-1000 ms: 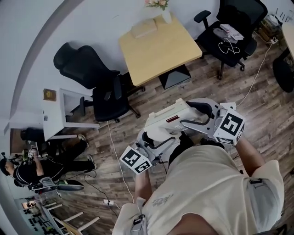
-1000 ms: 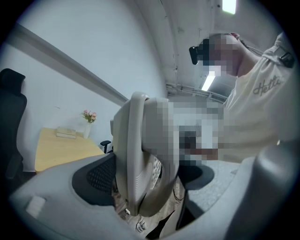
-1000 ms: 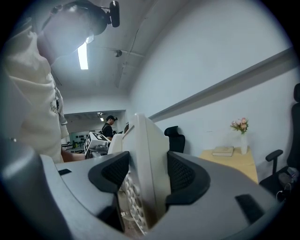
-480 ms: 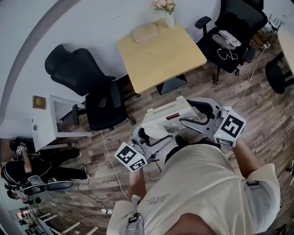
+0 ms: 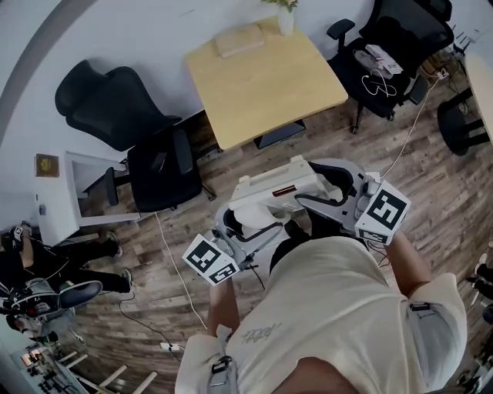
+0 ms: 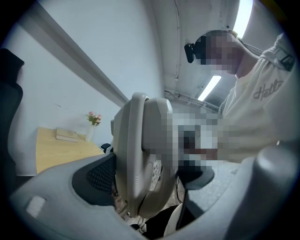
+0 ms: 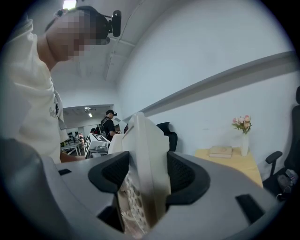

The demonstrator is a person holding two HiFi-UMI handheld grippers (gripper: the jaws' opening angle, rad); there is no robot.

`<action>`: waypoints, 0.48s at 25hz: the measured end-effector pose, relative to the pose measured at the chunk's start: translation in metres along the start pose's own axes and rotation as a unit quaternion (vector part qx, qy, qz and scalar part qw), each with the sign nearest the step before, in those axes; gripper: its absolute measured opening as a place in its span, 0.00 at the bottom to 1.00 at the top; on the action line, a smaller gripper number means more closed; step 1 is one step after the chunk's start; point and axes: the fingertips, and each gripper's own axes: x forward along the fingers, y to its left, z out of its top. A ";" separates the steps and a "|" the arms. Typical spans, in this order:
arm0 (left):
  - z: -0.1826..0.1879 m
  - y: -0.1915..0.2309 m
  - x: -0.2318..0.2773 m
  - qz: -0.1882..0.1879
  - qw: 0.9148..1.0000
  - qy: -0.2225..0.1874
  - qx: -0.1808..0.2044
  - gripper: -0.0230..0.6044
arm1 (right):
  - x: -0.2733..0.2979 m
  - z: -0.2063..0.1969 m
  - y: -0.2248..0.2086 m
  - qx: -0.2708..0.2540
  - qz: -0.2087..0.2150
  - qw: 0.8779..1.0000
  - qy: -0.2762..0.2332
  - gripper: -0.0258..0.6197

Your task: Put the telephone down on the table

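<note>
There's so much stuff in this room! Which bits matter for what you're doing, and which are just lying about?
Part of the job:
telephone, clamped by the left gripper and the right gripper
wooden table, where it goes

Just lying about:
book and flower vase on that table
black office chairs
white cabinet

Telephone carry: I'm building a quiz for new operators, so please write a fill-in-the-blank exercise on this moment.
1. Counted as a number, ____ hand-held grippers are shut on the telephone: the left hand-held gripper and the right hand-held gripper.
2. The wooden table holds a book and a vase of ____.
3. The office chairs near the table are ____ in colour.
4. The telephone hangs over the wooden ____, not yet on the table.
Missing words: two; flowers; black; floor.
</note>
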 end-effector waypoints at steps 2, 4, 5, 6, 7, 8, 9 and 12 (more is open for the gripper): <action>0.001 0.013 0.005 0.010 1.000 0.007 -0.005 0.67 | 0.009 -0.002 -0.014 0.008 0.010 1.000 0.000 0.43; 0.004 0.028 0.012 0.021 1.000 0.014 -0.008 0.67 | 0.017 -0.003 -0.030 0.015 0.022 1.000 -0.003 0.43; 0.006 0.036 0.016 0.026 0.999 0.018 -0.008 0.67 | 0.021 -0.002 -0.039 0.018 0.027 0.999 -0.006 0.43; 0.008 0.044 0.020 0.030 0.999 0.021 -0.007 0.67 | 0.026 -0.002 -0.048 0.021 0.032 0.999 -0.009 0.43; 0.011 0.053 0.025 0.035 0.999 0.025 -0.006 0.67 | 0.030 0.000 -0.058 0.022 0.036 0.999 -0.013 0.43; 0.015 0.062 0.030 0.040 0.999 0.029 -0.004 0.67 | 0.035 0.001 -0.068 0.024 0.041 0.999 -0.016 0.43; 0.020 0.071 0.035 0.045 0.998 0.032 -0.003 0.67 | 0.039 0.003 -0.079 0.027 0.046 0.998 -0.018 0.43; 0.037 0.100 0.054 0.059 0.998 0.037 -0.003 0.67 | 0.053 0.015 -0.115 0.033 0.061 0.997 -0.026 0.43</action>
